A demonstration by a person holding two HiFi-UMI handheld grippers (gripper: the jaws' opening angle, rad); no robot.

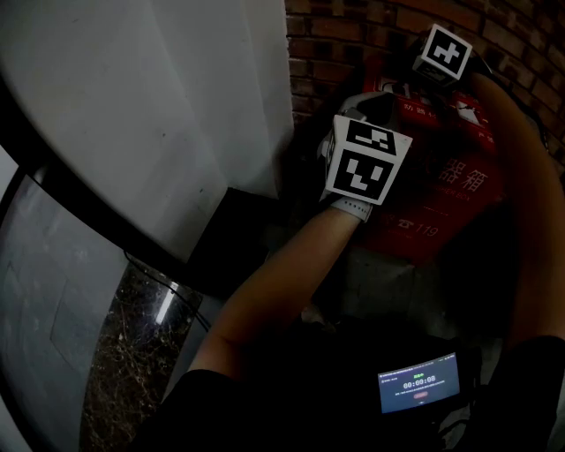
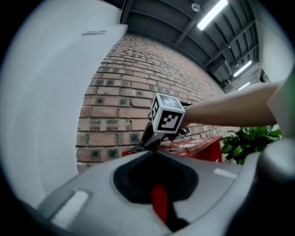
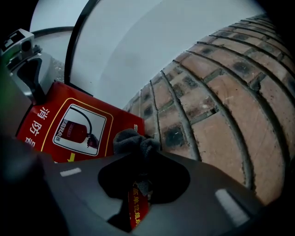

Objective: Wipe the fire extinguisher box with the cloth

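Note:
The red fire extinguisher box (image 1: 441, 190) stands against the brick wall, with white and yellow print on its face. In the right gripper view my right gripper (image 3: 138, 150) is shut on a dark grey cloth (image 3: 131, 140). The cloth is bunched at the box's top corner (image 3: 60, 124), next to the bricks. My left gripper (image 2: 154, 151) is shut with nothing between its jaws and points over the box's top (image 2: 198, 148) toward the right gripper's marker cube (image 2: 166, 114). From the head camera, both marker cubes (image 1: 362, 163) (image 1: 441, 51) sit over the box.
A wide white column (image 1: 159, 106) rises at the left, close beside the box. The brick wall (image 1: 353, 26) runs behind. A green plant (image 2: 246, 140) grows past the box's far end. A dark block (image 1: 238, 238) lies at the column's foot. A small lit screen (image 1: 419, 381) is near my body.

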